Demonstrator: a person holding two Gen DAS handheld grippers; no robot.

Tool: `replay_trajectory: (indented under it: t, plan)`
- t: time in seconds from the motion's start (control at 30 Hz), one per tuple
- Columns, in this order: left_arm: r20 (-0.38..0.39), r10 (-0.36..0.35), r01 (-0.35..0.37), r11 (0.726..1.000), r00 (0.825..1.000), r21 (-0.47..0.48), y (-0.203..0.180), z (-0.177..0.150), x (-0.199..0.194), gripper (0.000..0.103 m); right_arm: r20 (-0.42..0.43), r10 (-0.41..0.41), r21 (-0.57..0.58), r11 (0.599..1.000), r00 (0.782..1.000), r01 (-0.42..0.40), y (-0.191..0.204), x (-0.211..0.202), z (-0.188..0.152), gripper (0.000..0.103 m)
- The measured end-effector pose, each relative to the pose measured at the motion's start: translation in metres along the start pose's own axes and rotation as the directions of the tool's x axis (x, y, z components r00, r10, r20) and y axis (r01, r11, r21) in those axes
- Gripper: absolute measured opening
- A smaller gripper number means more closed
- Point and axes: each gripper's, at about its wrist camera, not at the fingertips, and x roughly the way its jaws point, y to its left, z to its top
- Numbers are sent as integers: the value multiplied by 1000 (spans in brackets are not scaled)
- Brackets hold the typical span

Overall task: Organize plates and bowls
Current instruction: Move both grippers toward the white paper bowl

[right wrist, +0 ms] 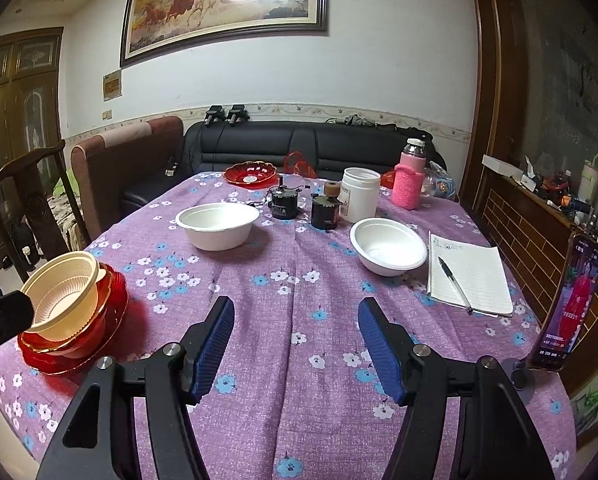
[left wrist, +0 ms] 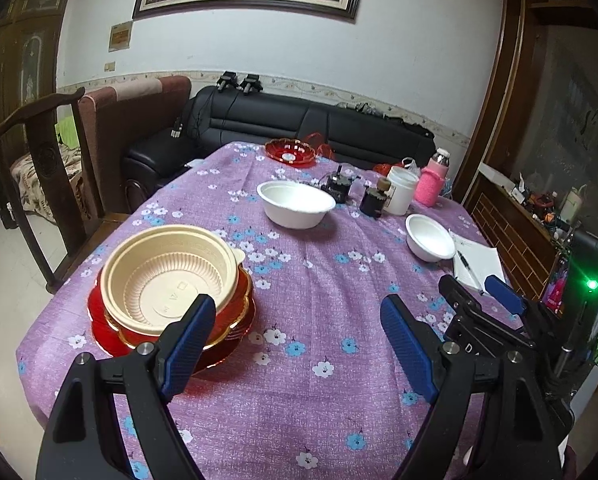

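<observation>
Where the purple flowered tablecloth (right wrist: 299, 312) reaches the near-left corner of the table, a cream ribbed bowl (left wrist: 167, 280) sits nested in a stack of red gold-rimmed dishes (left wrist: 111, 320), and I will take that stack as my landmark. Beyond the stack, towards the middle of the cloth, stands a large white bowl (right wrist: 217, 224), upright and empty. Farther from the stack again, over on the opposite side, a second white bowl (right wrist: 388, 251) rests just beside a lined notepad (right wrist: 471, 276) with a pen (right wrist: 455, 284) lying across it. At the far end of the table from the stack lies a lone red plate (right wrist: 251, 174). Between that plate and the second white bowl cluster two small dark devices (right wrist: 285, 202), a white jar (right wrist: 359, 192) and a bottle in a pink knitted sleeve (right wrist: 409, 180).

Just beside the stack, the left gripper (left wrist: 299, 344) hovers with its blue pads spread wide and nothing between them; one finger (left wrist: 191, 344) overlaps the stack's near rim in the left view, though I cannot tell whether it touches. Well apart from the stack, the right gripper (right wrist: 295, 344) hangs over bare cloth, its jaws likewise parted and empty. A phone (right wrist: 571, 308) stands propped at the table's edge, farthest from the stack.
</observation>
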Motion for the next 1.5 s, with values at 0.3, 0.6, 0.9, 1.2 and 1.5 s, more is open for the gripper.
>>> replay_trajectory:
  t: [0.3, 0.6, 0.9, 1.2, 1.5]
  plan:
    - [115, -50, 47, 998, 992, 33, 8, 20, -44, 84, 72, -1, 28, 1000, 997, -1, 4, -32, 20, 69]
    - [245, -112, 89, 990, 963, 105, 10, 85, -108, 86, 217, 2, 57, 998, 976, -15, -5, -83, 81, 75]
    - [222, -125, 109, 991, 967, 80, 16, 149, -107, 92, 326, 10, 58, 998, 945, -30, -3, -111, 162, 79]
    - [235, -1, -23, 995, 972, 98, 15, 190, -75, 92, 225, 66, 88, 992, 972, -88, 3, -41, 184, 81]
    - [34, -38, 37, 999, 999, 14, 25, 174, 43, 92, 56, 118, 93, 988, 991, -123, 6, 74, 144, 81]
